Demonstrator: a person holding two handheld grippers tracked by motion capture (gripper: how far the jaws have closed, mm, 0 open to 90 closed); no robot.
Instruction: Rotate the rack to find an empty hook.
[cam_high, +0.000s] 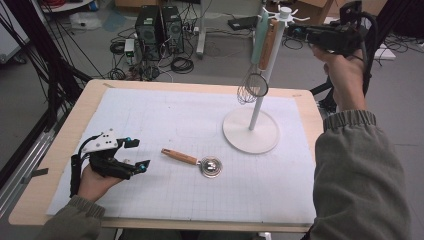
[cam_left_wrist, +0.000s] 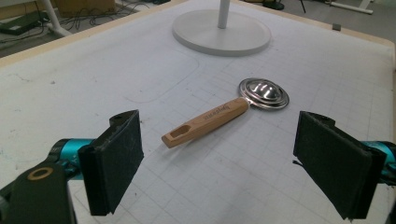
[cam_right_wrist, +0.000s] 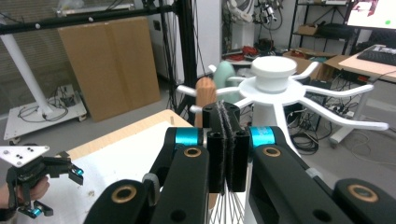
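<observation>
Resting on the desk (cam_high: 60, 150) at seven o'clock, my left fingers (cam_high: 138, 153) are spread with nothing between them, the wooden-handled scoop (cam_high: 196, 161) lying just beyond toward three o'clock. My right fingers (cam_high: 295, 30) are pressed together and empty at one o'clock, beside the white rack (cam_high: 251, 130) where the whisk (cam_high: 255, 82) hangs.
</observation>
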